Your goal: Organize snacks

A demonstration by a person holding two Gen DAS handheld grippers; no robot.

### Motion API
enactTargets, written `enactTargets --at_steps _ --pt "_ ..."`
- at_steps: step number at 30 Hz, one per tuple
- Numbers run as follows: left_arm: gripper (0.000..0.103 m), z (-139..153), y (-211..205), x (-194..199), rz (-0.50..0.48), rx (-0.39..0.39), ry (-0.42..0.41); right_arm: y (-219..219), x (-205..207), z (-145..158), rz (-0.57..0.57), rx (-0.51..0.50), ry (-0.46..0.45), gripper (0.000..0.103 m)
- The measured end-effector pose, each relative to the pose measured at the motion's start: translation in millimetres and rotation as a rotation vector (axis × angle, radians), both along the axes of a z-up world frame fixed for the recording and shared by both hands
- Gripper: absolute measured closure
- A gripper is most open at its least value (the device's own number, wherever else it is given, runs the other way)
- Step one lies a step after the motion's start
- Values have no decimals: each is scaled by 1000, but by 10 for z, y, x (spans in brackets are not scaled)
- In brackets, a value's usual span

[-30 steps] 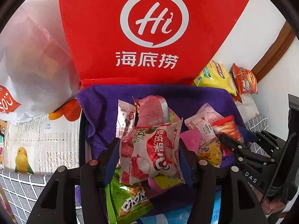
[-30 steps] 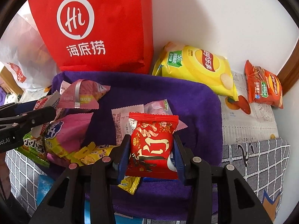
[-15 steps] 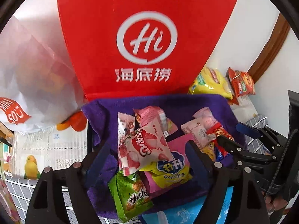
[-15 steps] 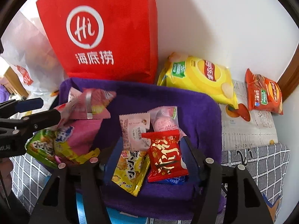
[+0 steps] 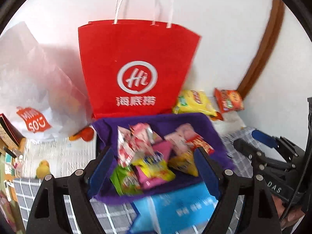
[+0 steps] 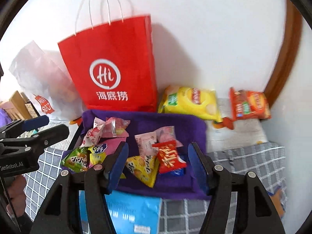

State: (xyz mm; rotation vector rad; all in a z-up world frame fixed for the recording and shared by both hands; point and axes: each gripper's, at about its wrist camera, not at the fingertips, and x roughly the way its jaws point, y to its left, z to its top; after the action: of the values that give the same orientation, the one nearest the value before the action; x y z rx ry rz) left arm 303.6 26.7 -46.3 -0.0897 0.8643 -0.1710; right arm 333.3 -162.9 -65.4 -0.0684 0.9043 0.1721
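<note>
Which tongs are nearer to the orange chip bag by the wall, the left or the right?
Right. The right tongs hang over the purple cloth's near side, closer to the orange chip bag; the left tongs are farther left.

- Paper bag [image 6: 115, 66]: red, white logo and handles
- Cloth [image 6: 175, 124]: purple
- Chip bag [image 6: 191, 101]: yellow
- Smaller chip bag [image 6: 249, 105]: orange
- Table cover [image 6: 243, 159]: grey, white grid
- Snack packet [image 6: 169, 156]: red
- Flat packet [image 6: 132, 212]: blue
- Gripper pads [image 6: 197, 163]: blue

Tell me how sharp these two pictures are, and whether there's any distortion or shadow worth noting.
Left wrist view: motion blur smears the snack packets and blue bag; fisheye bends the brown wooden trim. Right wrist view: sharper, print on the red paper bag legible, soft shadow on the wall beside it.
</note>
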Motion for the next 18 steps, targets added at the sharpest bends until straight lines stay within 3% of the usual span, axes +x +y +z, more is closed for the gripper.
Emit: enactTargets --at_steps 7,14,18 --pt "20 133 -124 -754 -5 36 -3 -110 -707 387 -29 -1 -63 40" --pt "19 270 -142 -1484 8 34 -40 -176 -1421 500 -38 5 -56 40" --pt "12 318 -197 -1891 22 55 -79 -228 -1842 507 -40 -3 -78 25"
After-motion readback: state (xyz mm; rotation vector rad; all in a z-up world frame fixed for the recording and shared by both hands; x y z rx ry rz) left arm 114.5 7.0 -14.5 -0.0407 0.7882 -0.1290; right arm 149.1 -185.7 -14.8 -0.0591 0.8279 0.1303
